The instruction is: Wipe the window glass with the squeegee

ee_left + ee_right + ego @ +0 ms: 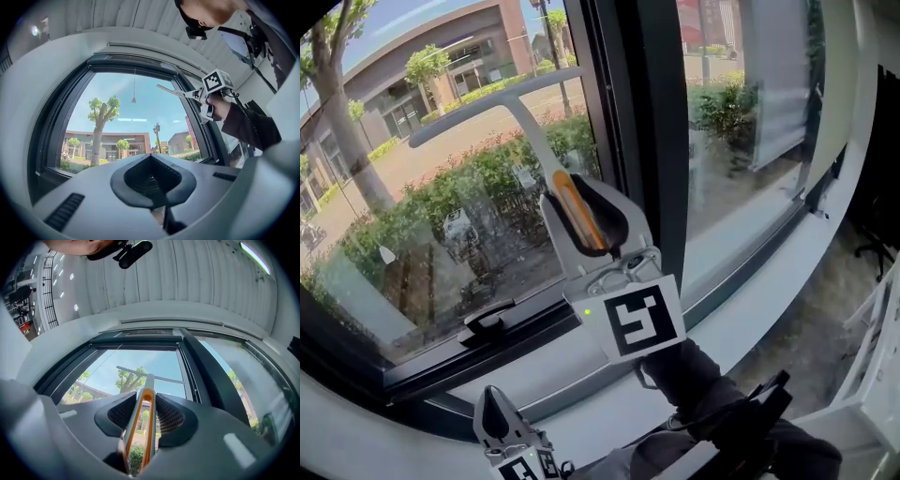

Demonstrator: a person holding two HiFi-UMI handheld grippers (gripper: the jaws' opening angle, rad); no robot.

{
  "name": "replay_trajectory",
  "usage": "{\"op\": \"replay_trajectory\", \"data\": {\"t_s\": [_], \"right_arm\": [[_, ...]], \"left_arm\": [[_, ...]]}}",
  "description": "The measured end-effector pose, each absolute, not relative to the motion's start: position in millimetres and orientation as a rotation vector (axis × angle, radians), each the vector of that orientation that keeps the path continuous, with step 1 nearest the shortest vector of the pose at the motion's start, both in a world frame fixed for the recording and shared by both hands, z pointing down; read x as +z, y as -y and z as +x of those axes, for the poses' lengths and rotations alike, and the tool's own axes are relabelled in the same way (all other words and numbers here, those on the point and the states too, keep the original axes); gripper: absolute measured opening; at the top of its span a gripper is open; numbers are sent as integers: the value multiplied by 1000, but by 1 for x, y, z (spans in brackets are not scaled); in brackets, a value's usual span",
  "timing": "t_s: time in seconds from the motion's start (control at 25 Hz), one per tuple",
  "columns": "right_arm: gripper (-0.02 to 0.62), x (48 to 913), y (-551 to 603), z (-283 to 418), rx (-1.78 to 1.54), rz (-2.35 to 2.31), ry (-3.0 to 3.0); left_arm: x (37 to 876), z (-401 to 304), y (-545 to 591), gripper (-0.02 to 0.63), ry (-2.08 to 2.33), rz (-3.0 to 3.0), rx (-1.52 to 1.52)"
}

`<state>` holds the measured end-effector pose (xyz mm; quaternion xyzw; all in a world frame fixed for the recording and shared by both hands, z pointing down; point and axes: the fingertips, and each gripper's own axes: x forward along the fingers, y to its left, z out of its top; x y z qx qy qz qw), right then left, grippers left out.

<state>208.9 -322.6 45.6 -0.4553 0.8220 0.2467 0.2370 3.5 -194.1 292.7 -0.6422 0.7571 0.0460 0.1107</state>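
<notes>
The squeegee (525,117) is grey, with a long T-shaped blade lying against the window glass (422,225) high on the left pane. My right gripper (584,217) is shut on its orange-and-grey handle (142,427), just below the blade stem. In the right gripper view the blade (150,377) crosses the pane ahead of the jaws. My left gripper (494,405) hangs low by the sill, jaws shut with nothing between them. From the left gripper view (151,180), the right gripper (206,93) and squeegee (176,92) show up at the pane's right side.
A dark window frame post (647,131) divides the left pane from the right pane. A black window handle (487,321) sits on the lower frame. The white sill (750,272) runs below. Trees and buildings show outside. A person's dark sleeve (712,394) is behind the right gripper.
</notes>
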Motion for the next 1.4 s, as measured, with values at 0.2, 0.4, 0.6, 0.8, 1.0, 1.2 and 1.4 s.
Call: {"op": "replay_trajectory", "data": {"t_s": [0.2, 0.4, 0.6, 0.8, 1.0, 1.2, 1.4], "right_arm": [[129, 41, 342, 214, 668, -1275, -2251], [130, 36, 353, 212, 686, -1294, -2246], [130, 41, 367, 205, 692, -1316, -2263], [130, 45, 377, 195, 747, -1404, -2263], [130, 47, 381, 191, 756, -1443, -2246], [130, 46, 380, 186, 719, -1466, -2223], [130, 43, 380, 187, 715, -1468, -2210]], "left_arm": [[297, 4, 197, 0, -2244, -1871, 124], [301, 8, 201, 0, -2242, -1888, 109], [306, 4, 202, 0, -2264, -1883, 108], [307, 2, 204, 0, -2276, -1885, 109], [310, 3, 203, 0, -2281, -1893, 111], [312, 1, 202, 0, -2287, -1897, 105], [309, -1, 198, 0, -2294, -1890, 103]]}}
